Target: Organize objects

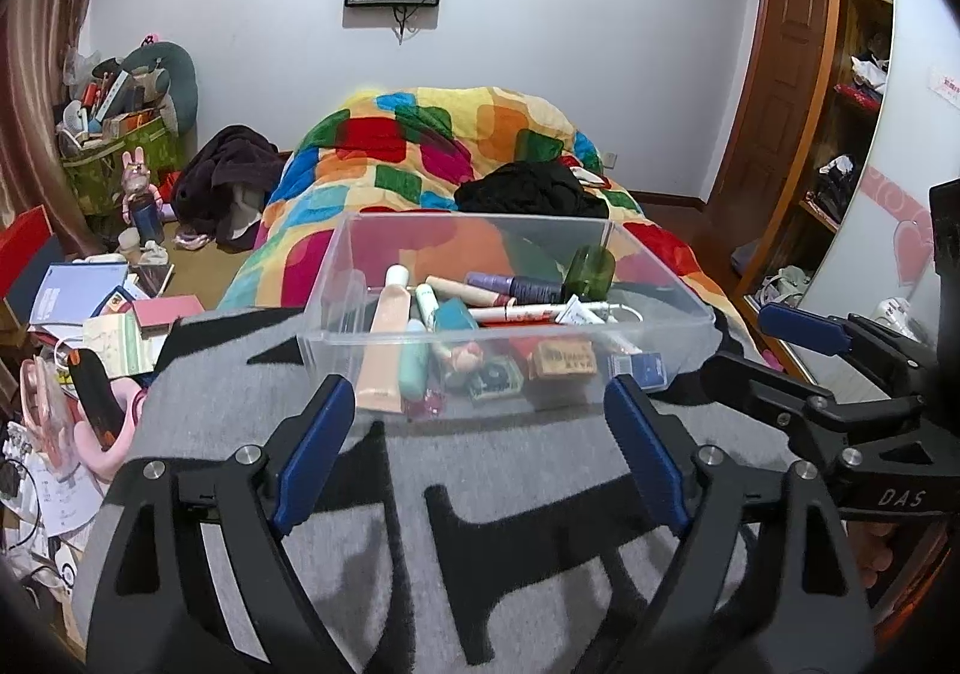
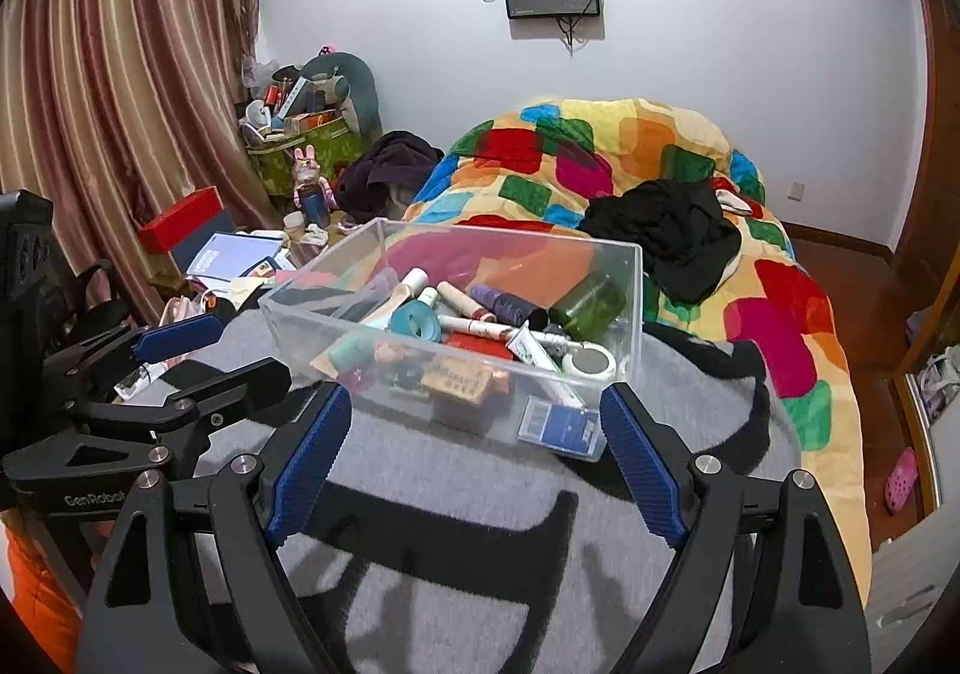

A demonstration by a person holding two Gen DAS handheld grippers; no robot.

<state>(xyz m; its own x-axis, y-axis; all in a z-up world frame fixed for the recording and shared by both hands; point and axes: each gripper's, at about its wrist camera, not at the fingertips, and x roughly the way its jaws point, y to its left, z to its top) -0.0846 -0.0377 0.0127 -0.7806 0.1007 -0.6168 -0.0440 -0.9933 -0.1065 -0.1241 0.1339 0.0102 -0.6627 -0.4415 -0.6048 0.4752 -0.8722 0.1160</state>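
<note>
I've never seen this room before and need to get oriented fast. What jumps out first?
A clear plastic bin full of tubes, bottles and small boxes sits on a grey and black blanket, just ahead of both open grippers, left and right. Behind it a bright multicoloured quilt is heaped on the bed, with a black garment lying on it.

clear bin (image 1: 336,350) ahead, blanket (image 1: 510,470) bare before it

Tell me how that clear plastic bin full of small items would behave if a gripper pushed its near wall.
The clear plastic bin rests on a soft grey blanket, so it would probably drag and bunch the fabric rather than slide. Its thin walls may flex. The loose contents, such as the dark green jar lying on its side, would likely roll.
</note>
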